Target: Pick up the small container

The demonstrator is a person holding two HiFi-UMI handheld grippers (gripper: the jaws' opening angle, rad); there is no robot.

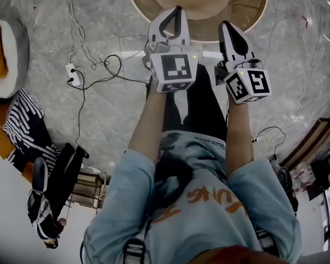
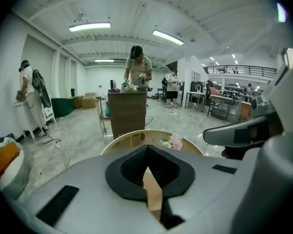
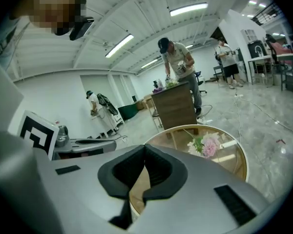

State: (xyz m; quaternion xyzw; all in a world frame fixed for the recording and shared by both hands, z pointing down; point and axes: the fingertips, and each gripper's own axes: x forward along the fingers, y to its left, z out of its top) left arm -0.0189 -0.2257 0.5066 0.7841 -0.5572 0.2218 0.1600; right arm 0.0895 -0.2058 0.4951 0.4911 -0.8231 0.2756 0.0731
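No small container shows in any view. Both grippers are held in front of the person's body, above a marble floor. My left gripper (image 1: 176,10) points at the near rim of a round glass-topped table (image 1: 253,15), and its jaws meet at the tips with nothing between them (image 2: 146,149). To its right, my right gripper (image 1: 226,25) is also shut and empty (image 3: 145,149). A pink and white bunch of flowers (image 3: 205,144) lies on the table beyond both grippers.
A white power strip (image 1: 71,73) and loose cables lie on the floor at the left. A wooden counter (image 2: 127,113) stands behind the table with a person at it. Other people stand further off. A white seat with an orange cushion (image 1: 3,54) is at far left.
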